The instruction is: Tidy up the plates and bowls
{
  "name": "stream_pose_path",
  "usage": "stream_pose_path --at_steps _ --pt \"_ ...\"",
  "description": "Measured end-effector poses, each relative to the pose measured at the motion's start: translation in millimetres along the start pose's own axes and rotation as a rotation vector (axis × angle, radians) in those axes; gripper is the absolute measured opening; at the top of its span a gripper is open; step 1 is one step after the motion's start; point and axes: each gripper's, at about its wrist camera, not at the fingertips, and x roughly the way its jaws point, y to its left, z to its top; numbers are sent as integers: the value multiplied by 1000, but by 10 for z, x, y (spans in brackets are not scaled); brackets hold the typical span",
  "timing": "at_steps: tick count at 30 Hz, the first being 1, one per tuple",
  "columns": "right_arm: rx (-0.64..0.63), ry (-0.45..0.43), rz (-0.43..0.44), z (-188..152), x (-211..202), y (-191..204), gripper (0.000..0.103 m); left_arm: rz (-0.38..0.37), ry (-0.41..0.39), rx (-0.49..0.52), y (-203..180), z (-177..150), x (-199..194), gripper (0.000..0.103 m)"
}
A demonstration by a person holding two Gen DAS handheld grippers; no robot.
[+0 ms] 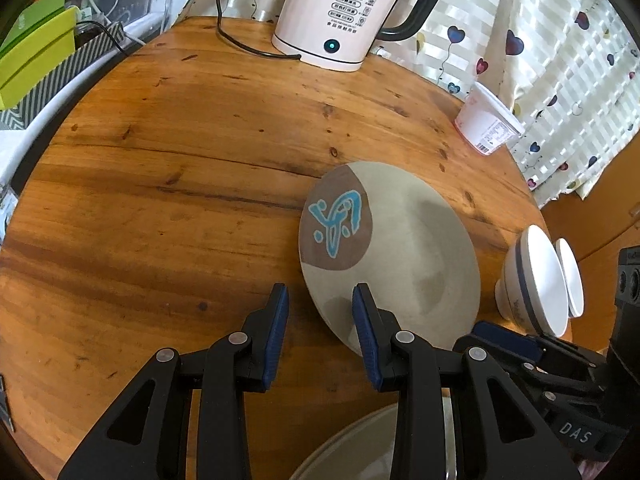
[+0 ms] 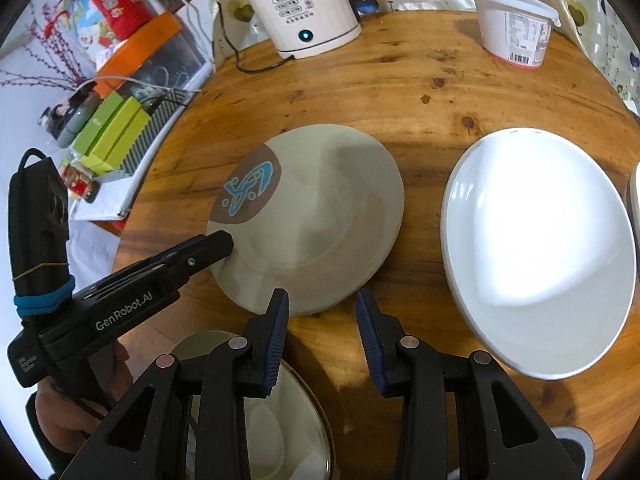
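A beige plate [image 1: 400, 248] with a brown patch and a blue motif lies flat on the round wooden table [image 1: 180, 200]. My left gripper [image 1: 322, 304] is open over the plate's left rim, one finger above the plate and the other above bare wood. In the right wrist view its tip [image 2: 224, 244] is at that rim of the beige plate [image 2: 320, 216]. My right gripper [image 2: 322, 308] is open at the plate's near edge with nothing between its pads. A large white bowl [image 2: 540, 248] sits to the right. A beige bowl [image 2: 288, 408] lies below the right gripper's fingers.
A white kettle [image 2: 296, 4] with its cord stands at the back, and a white tub [image 2: 516, 24] at the back right. Green boxes [image 2: 112, 132] and clutter sit off the table's left edge. Another white dish [image 2: 635, 192] shows at the right border. A heart-patterned curtain [image 1: 560, 60] hangs behind.
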Motion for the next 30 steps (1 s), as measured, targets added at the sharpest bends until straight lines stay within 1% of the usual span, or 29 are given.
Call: stream_pose_path --at_steps 9,11,13,20,23,28,30 --pt "6 3 -17 49 69 18 35 -37 -6 -1 44 42 31 34" --pt "-2 0 -20 56 74 36 35 -39 -7 -1 53 43 31 30" --pt "-6 -2 -24 64 79 46 32 -54 -6 -6 72 36 23 27" --pt "-23 -19 -23 106 91 92 17 -53 -21 -27 165 13 -36 26" --pt "-31 -18 -18 123 105 122 14 -54 -23 -39 197 -15 -66 26" --pt "-46 -6 -4 134 126 163 14 -60 -24 -50 246 -94 -138 26" --pt "-31 -4 0 160 134 143 14 -60 -29 -52 265 -94 -146 26"
